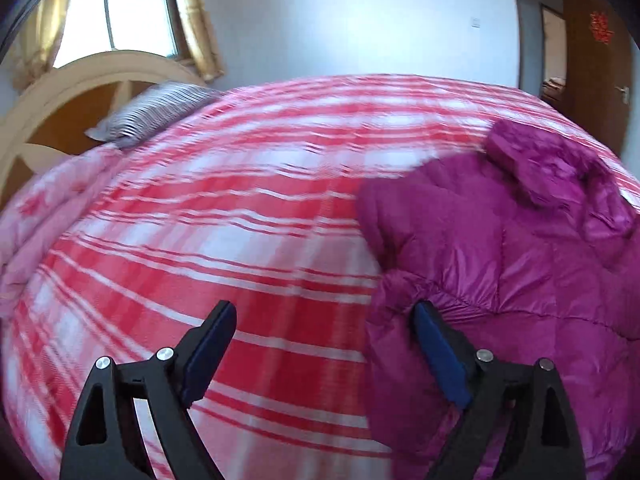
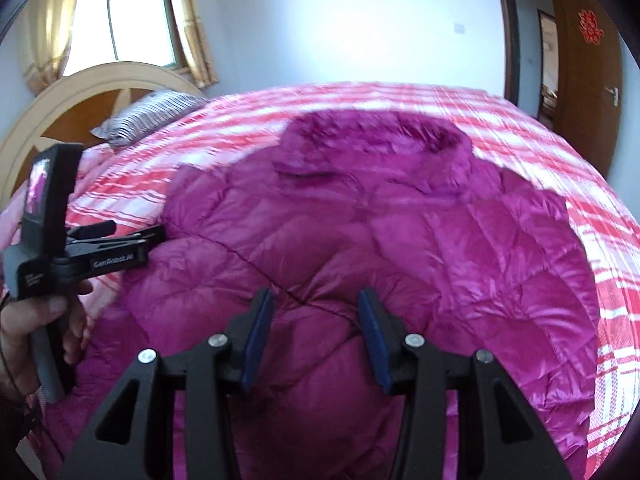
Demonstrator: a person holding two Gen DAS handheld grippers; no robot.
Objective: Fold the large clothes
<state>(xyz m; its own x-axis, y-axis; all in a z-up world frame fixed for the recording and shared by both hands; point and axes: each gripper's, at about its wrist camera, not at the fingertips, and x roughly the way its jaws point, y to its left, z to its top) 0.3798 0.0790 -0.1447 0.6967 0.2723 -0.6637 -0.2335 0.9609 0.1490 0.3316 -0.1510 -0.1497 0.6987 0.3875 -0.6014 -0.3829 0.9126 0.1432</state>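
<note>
A magenta quilted down jacket [image 2: 380, 232] lies spread on the bed, its fur-trimmed hood [image 2: 376, 132] toward the far side. My right gripper [image 2: 316, 308] is open and empty, hovering over the jacket's near middle. My left gripper [image 1: 322, 320] is open and empty above the bedspread, at the jacket's left edge [image 1: 500, 248]; its right finger [image 1: 436, 352] is beside the sleeve. In the right wrist view the left gripper [image 2: 156, 236] shows side-on at the jacket's left sleeve, held by a hand [image 2: 24, 328].
The bed is covered by a red and white plaid spread [image 1: 224, 216]. A striped pillow [image 1: 156, 112] and a pink quilt [image 1: 36, 220] lie at the left by the wooden headboard [image 1: 52, 92]. A window is behind; a brown door [image 2: 588, 72] stands at right.
</note>
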